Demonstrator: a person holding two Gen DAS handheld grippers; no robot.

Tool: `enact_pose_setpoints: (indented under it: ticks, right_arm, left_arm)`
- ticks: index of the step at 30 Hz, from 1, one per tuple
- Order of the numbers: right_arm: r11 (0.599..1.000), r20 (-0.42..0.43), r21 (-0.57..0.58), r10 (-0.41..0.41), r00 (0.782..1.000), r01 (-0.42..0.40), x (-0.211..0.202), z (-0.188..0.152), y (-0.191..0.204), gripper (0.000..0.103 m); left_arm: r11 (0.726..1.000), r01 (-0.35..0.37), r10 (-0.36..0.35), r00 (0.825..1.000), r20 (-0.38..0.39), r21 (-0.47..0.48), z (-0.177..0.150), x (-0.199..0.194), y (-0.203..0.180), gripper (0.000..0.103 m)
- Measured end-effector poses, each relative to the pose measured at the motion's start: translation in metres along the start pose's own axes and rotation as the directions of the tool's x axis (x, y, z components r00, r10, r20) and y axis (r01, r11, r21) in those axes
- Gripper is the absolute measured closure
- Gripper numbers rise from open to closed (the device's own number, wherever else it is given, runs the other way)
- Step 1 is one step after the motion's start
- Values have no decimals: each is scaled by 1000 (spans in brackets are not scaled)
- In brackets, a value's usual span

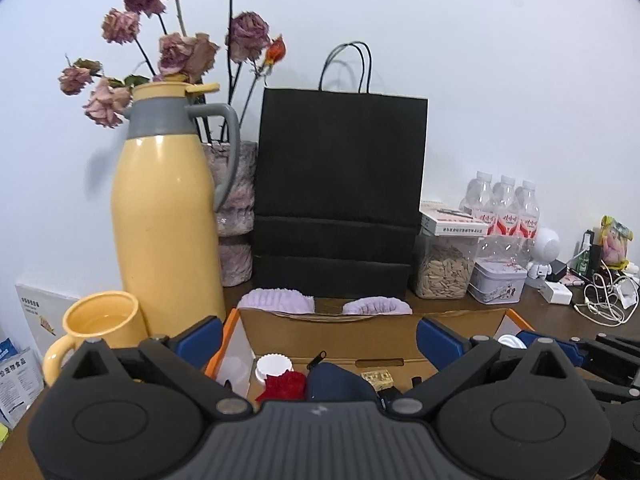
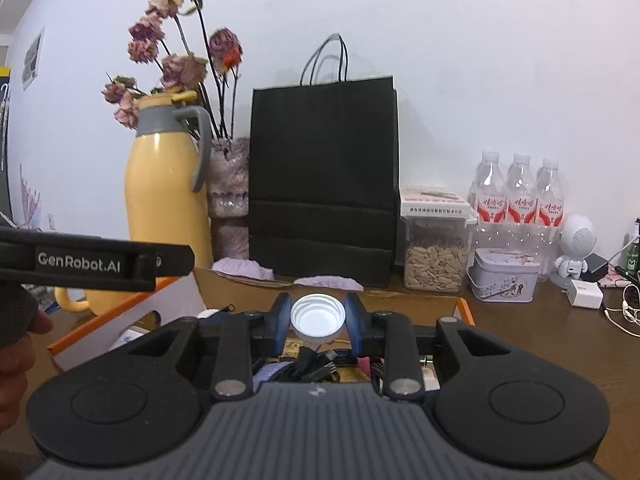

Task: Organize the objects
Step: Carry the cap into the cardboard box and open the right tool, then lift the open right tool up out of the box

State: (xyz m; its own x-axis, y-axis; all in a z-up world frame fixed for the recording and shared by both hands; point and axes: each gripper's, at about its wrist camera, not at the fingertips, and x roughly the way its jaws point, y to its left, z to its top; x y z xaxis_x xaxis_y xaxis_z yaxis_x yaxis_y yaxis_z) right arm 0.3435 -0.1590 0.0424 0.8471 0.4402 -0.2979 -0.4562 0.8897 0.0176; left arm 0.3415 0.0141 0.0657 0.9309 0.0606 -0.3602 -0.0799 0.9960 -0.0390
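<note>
My right gripper (image 2: 318,320) is shut on a white ribbed cap (image 2: 318,317), held open side toward the camera above a cardboard box (image 2: 400,304) with orange flaps. Black cables (image 2: 316,364) and other small items lie in the box below it. My left gripper (image 1: 320,338) stands open, its blue pads wide apart with nothing between them, over the same cardboard box (image 1: 360,332). Inside that box I see a second white cap (image 1: 272,366), a red item (image 1: 286,386) and a dark blue pouch (image 1: 336,380). The left gripper's black body (image 2: 96,266) shows at the left of the right wrist view.
Behind the box stand a yellow thermos (image 1: 168,208), a yellow mug (image 1: 100,328), a vase of dried roses (image 1: 236,208) and a black paper bag (image 1: 340,192). To the right are a seed jar (image 2: 436,256), a tin (image 2: 504,276), water bottles (image 2: 520,192), chargers and cables (image 1: 604,300).
</note>
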Motion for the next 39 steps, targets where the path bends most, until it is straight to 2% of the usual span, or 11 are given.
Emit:
enact_pose_setpoints:
  ticks: [2, 4, 5, 6, 8, 15, 21, 28, 34, 39]
  right_arm:
    - [1000, -29, 4, 1, 1000, -1, 8, -2, -2, 72]
    - [1000, -53, 11, -10, 999, 11, 13, -4, -4, 50]
    - [1000, -57, 12, -14, 998, 15, 13, -5, -5, 32]
    - [1000, -57, 12, -20, 998, 20, 13, -6, -5, 17]
    - [999, -52, 12, -29, 998, 30, 9, -5, -5, 2]
    - [1000, -57, 11, -20, 998, 21, -25, 1, 0, 0]
    - [1000, -85, 10, -26, 996, 27, -69, -6, 10, 0]
    - [999, -156, 33, -18, 988, 24, -114, -23, 18, 0]
    - [999, -200, 33, -12, 980, 19, -141, -37, 29, 0]
    - [999, -199, 35, -4, 980, 11, -157, -41, 35, 0]
  left_arm:
    - [1000, 14, -14, 1000, -19, 1, -3, 6, 2, 0]
    - [1000, 9, -9, 999, -36, -1, -5, 12, 5, 0]
    - [1000, 5, -5, 999, -41, -1, -6, 13, 6, 0]
    - [1000, -1, 1, 999, -50, -2, -6, 14, 7, 0]
    - [1000, -14, 14, 998, -59, -9, -6, 14, 9, 0]
    - [1000, -17, 17, 998, -61, 10, -10, -26, 13, 0]
    - [1000, -8, 11, 994, -106, 31, -26, -74, 14, 0]
    - [999, -32, 38, 986, -165, 38, -56, -120, 15, 0]
    - [999, -35, 41, 978, -202, 31, -77, -148, 14, 0]
    - [999, -39, 45, 977, -208, 32, -85, -165, 14, 0]
